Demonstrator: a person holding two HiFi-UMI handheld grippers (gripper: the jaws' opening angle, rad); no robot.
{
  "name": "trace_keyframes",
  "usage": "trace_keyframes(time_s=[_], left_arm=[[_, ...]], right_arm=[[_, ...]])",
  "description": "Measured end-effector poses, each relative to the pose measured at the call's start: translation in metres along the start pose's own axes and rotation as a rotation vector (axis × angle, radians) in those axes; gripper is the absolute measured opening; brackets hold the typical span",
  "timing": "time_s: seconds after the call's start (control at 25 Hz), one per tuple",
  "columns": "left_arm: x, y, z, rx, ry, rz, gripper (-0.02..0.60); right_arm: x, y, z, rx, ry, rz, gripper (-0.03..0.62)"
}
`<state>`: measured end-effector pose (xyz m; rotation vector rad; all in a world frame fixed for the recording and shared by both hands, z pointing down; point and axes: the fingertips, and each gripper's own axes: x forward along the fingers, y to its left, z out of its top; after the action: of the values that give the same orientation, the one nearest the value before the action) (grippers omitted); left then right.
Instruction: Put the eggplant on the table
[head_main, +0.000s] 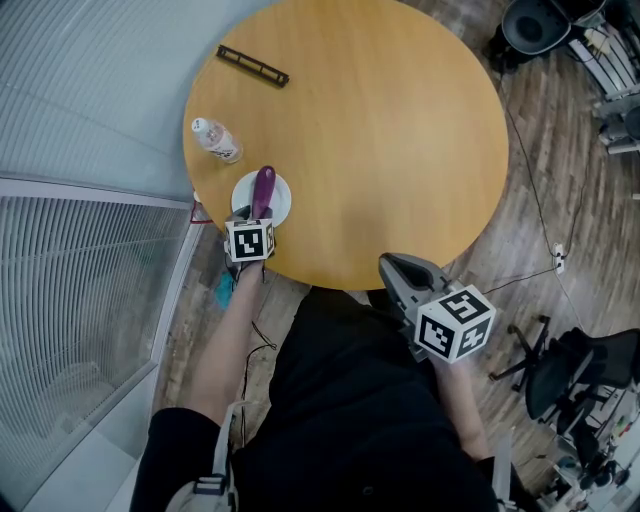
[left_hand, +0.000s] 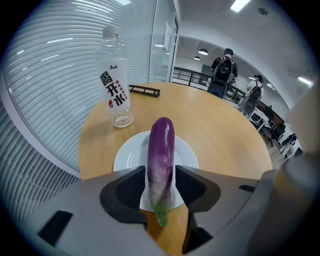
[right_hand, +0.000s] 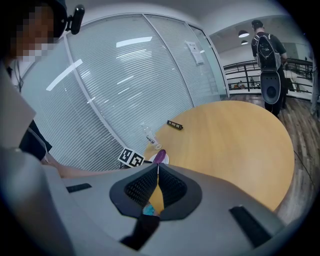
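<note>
Two grippers are held by the person, and only the left gripper (left_hand: 161, 170) is engaged with the task. Its jaws are spread wide and set on either side of the long purple eggplant (left_hand: 161, 150), close against its flanks. No squeeze can be made out, so it is judged not yet gripped. The eggplant is lying on the round white plate (head_main: 282, 197), which is near the edge of the round wooden table (head_main: 400, 130), and its green stem end is poking past the plate's rim. Nothing of the task is judged to be done. The eggplant has yet to be clamped, lifted off the plate and laid on bare wood, of which plenty is offered to the right of the plate.

The right gripper (right_hand: 156, 167) is closed, tip against tip, with nothing between its jaws. This is shown only in its own view.

The layout is given only by the head view. There the right gripper is seen held off the table's near edge, and the clear plastic water bottle (head_main: 215, 140) and the black bar (head_main: 252, 66) stand beyond the plate. The fit of the jaws around the eggplant is shown only in the left gripper view.
</note>
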<state>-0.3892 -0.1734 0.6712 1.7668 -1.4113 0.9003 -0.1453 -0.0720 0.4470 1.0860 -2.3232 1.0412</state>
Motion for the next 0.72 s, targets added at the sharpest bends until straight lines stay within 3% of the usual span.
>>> trace_keyframes(time_s=[0.32, 0.72], left_arm=[[-0.013, 0.001, 0.006, 0.009, -0.022, 0.010, 0.193], [-0.049, -0.020, 0.028, 0.009, -0.117, -0.028, 0.181]], right_arm=[[-0.001, 0.004, 0.000, -0.003, -0.012, 0.013, 0.018], [-0.003, 0.011, -0.001, -0.030, -0.030, 0.040, 0.018]])
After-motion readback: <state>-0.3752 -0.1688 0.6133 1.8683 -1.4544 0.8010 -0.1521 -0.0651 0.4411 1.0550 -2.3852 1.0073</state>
